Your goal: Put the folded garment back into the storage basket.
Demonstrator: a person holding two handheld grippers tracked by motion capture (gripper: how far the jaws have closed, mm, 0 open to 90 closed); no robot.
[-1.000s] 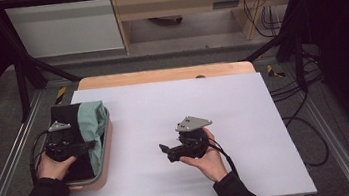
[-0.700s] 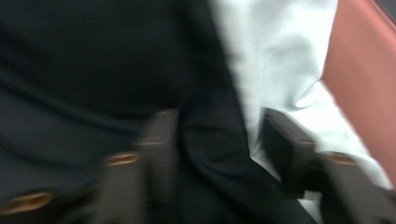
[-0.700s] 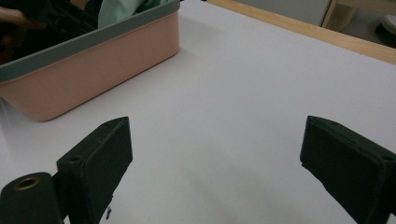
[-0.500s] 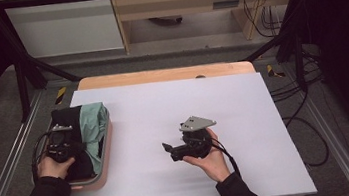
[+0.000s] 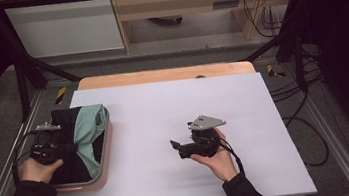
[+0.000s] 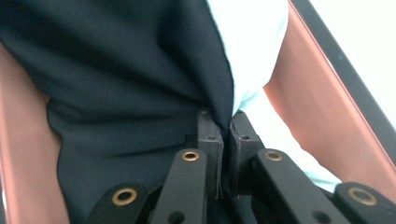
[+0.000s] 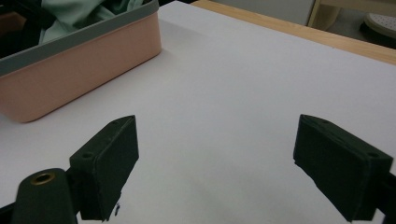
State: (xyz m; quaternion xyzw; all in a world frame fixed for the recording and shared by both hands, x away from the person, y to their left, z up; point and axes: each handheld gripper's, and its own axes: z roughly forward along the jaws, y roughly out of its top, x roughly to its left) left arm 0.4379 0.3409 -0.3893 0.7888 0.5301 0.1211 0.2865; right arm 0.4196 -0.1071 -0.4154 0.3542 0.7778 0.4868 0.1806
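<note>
1. Since the earlier frames, the left tool [image 5: 60, 147] has closed its jaws on the cloth [image 5: 84, 134] and risen a little over the tray [image 5: 107, 159]; the right tool [image 5: 181, 147] has hardly moved, though its jaws have just been closing slightly with nothing between them.
2. At close range in the left tool's own view, its two pads are pressed together on a fold of the cloth [image 6: 140, 79], right where the black fabric meets the pale mint fabric.
3. Seen from its own camera, the right tool [image 7: 215, 168] stands spread wide over bare table [image 7: 243, 93], gripping nothing.
4. From above, the cloth lies inside the tray, bunched, black on the side nearer the left hand [image 5: 37, 167] and mint on the side toward the table's middle.
5. Its long axis runs with the tray's length, from the person's edge toward the far edge; the mint part heaps at the tray's far end.
6. Salmon-pink with a grey rim, the tray sits at the left edge of the table [image 5: 163, 104], its long side pointing away from the person.
7. Well to the right of the tray, the right hand [image 5: 215, 156] holds its tool pointing back toward the tray.
8. White sheeting covers the table, with a wooden strip showing along the far edge.
9. Beyond the tray's end of the table are a black metal frame, grey floor, trailing cables and pale wooden furniture.
</note>
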